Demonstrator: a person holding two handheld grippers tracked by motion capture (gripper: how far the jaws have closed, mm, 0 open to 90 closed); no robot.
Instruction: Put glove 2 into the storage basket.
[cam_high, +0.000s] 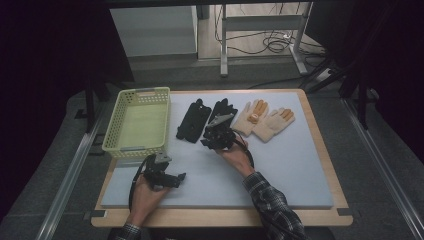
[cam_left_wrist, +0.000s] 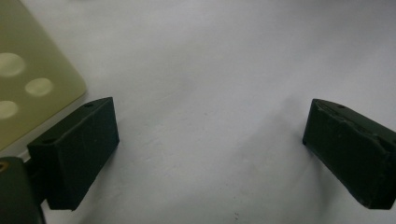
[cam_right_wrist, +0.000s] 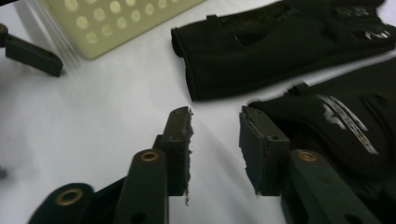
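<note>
Where dark surrounds it, the grey mat (cam_high: 300, 165) covers a wooden table (cam_high: 332, 165).

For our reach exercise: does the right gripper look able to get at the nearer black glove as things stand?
Probably yes: the right gripper is open at the cuff of the nearer black glove, with nothing in between.

left tool (cam_high: 172, 178): low, jaws wide apart, empty | right tool (cam_high: 216, 134): extended forward, jaws part-open, empty
</note>
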